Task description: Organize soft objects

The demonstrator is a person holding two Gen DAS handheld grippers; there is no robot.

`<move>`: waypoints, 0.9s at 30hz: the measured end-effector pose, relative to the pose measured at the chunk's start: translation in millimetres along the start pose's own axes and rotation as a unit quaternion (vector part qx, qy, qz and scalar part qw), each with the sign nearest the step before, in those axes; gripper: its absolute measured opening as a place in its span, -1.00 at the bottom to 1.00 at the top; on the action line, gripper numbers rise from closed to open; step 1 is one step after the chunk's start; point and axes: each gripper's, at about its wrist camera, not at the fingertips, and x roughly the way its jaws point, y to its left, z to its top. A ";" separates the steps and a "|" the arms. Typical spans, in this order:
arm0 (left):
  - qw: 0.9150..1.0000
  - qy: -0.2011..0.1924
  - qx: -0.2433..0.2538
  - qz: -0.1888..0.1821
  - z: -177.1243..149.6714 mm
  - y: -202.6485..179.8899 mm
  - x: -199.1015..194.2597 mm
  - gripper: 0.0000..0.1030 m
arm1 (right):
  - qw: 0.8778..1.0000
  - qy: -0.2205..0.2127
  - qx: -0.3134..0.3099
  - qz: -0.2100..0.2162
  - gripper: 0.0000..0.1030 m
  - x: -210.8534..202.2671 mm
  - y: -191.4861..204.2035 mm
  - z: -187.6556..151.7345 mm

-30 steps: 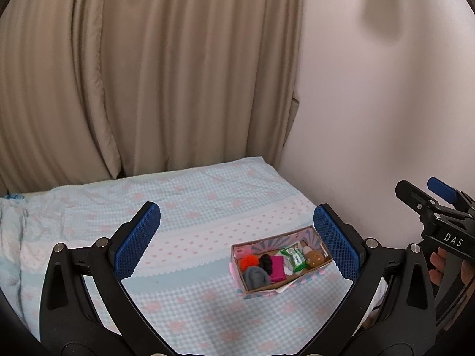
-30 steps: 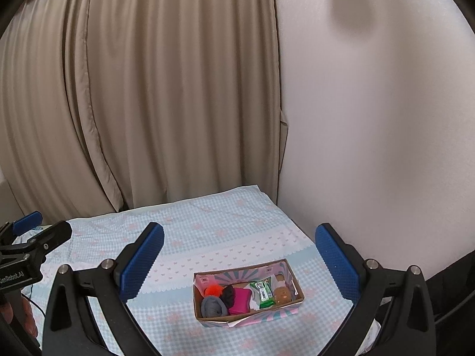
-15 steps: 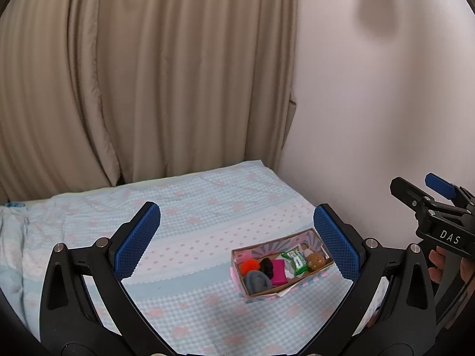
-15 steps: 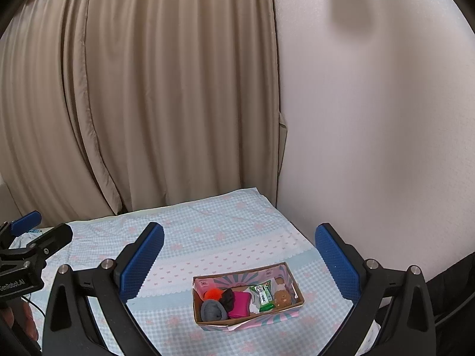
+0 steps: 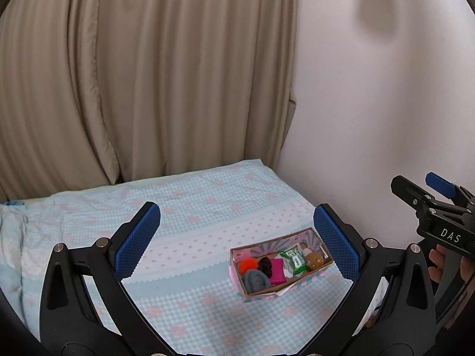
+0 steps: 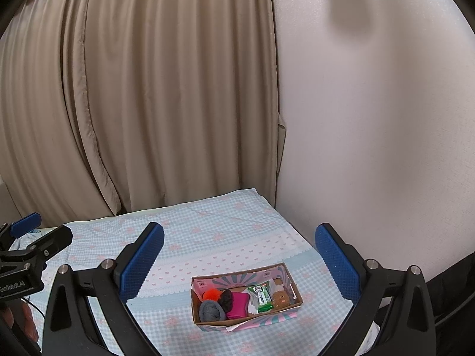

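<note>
Right wrist view: box (image 6: 292, 304) on the bed (image 6: 207, 237), soft items packed inside. Right gripper (image 6: 237, 262) and left gripper (image 5: 236, 240) both spread wide, empty, well above. Advice: descend straight over one item, clear the cardboard walls, pinch gently.

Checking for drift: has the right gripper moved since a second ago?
Yes, slightly: in its view the cardboard box sat lower then, so the right gripper tilted downward or advanced.
</note>
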 end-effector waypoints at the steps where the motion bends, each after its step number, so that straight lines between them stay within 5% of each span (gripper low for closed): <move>1: 1.000 0.000 -0.002 -0.001 0.3 0.5 -0.4 1.00 | 1.000 0.000 -0.001 0.000 0.97 0.3 0.0 0.0; 27: 1.000 -0.017 0.010 0.019 -1.7 -7.9 -7.7 1.00 | 1.000 0.000 -0.003 -0.002 0.97 -1.3 -1.7 1.2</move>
